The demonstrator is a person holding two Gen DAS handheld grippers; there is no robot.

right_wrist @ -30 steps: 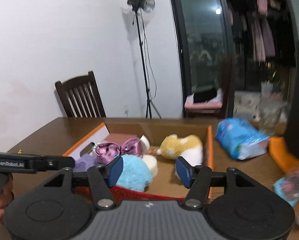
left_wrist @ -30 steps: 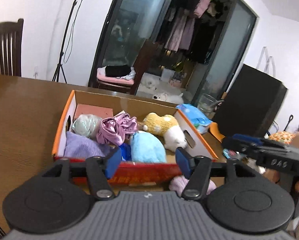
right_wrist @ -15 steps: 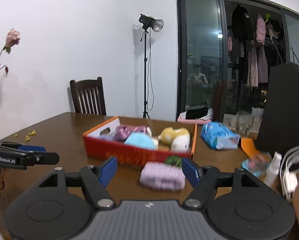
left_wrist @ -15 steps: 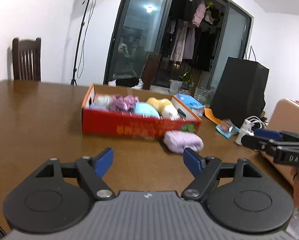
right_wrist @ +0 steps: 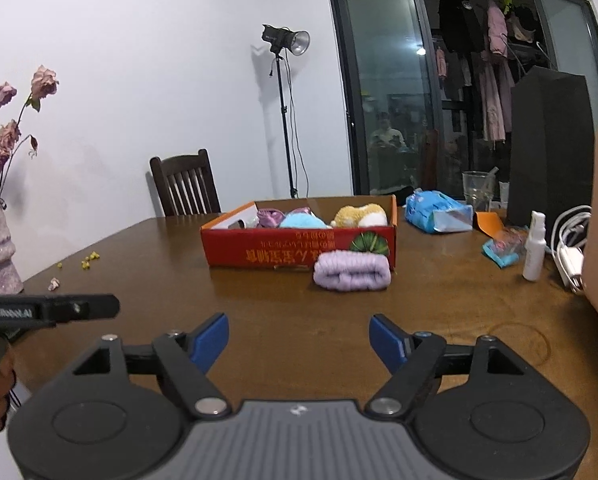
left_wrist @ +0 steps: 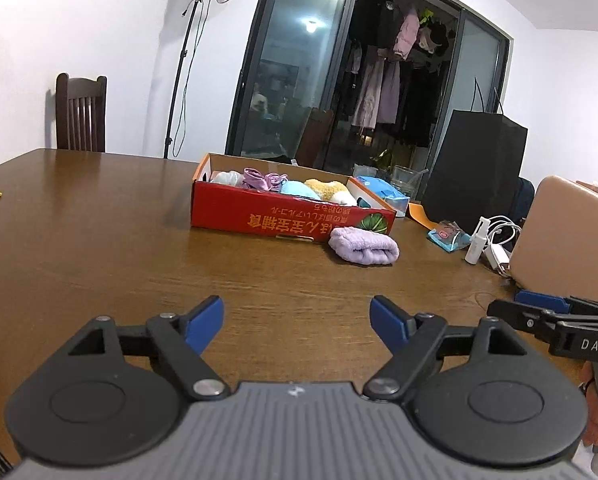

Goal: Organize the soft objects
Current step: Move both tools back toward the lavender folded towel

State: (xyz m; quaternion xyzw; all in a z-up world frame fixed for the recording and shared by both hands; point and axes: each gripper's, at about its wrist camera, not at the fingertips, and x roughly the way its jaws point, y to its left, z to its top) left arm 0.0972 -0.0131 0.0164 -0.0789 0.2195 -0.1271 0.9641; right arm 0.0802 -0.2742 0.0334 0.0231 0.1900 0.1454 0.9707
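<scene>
bright indoor light | sharp | fisheye edge warp | table [left_wrist: 99,220] glare

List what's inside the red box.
In the red box: purple satin piece, blue plush, yellow-white plush, pale bundle. Anything under them is hidden by the wall.

right gripper [right_wrist: 299,338] bottom centre, blue pads spread wide, holding nothing | rolled lilac knit towel [right_wrist: 352,271] mid-frame on brown wooden table [right_wrist: 259,304], touching the front of red cardboard box [right_wrist: 299,246] stuffed with plush toys | left gripper [right_wrist: 47,310] poking in at left edge
</scene>
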